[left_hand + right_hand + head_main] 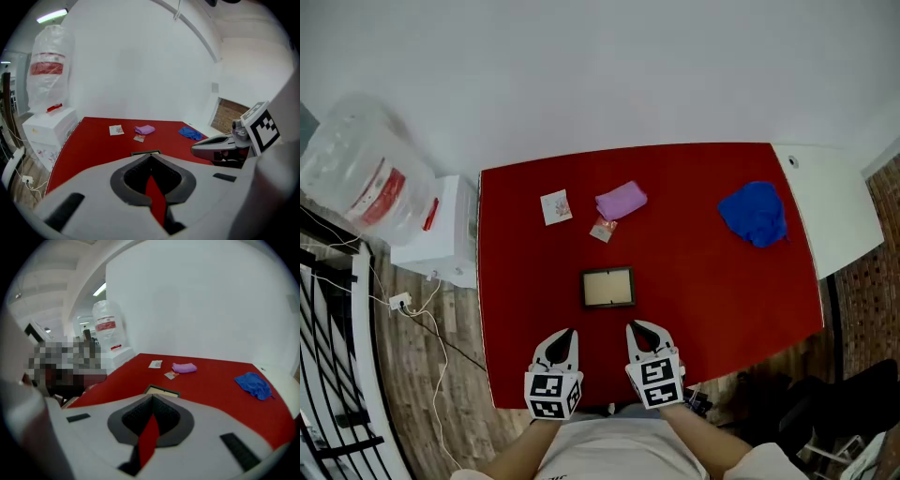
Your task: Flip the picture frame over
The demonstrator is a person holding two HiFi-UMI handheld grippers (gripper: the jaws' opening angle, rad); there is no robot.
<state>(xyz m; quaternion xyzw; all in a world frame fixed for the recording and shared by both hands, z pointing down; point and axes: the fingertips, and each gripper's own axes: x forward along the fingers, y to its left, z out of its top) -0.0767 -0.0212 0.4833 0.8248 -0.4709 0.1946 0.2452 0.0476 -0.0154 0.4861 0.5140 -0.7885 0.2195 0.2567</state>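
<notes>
left gripper (565, 334): jaws pressed together, nothing between them; held above the near table edge, pointing forward and down.
right gripper (639, 327): jaws likewise closed and empty; just beside the left one, same tilt.
frame (607, 288): lies flat on the red table (712, 272), just ahead of both grippers and clear of them; long sides run left to right, near long side toward the tips. Dark border, tan panel up; cannot tell if that is the front or the backing.
stiffness: looks rigid and thin; should turn as one piece, no flex expected.
weight: likely light; one grip could probably lift an edge.
fragility: may hold a glass pane; set it down gently, no dropping onto the face.
surface: border looks smooth, so pads could slip. The red top looks like cloth and should stop the frame sliding.
hold: pinch the border, not the panel. Judged best at the two short ends, one gripper each, or at the near long edge once it is tipped up.
difficulty: it sits flush, so a jaw must get beneath the rim first; both jaws must open before that.
neighbours: packet (603, 229), card (556, 206) and purple cloth (621, 200) lie beyond it; blue cloth (754, 213) is well apart to the right. Room to turn it toward the near side.
</notes>
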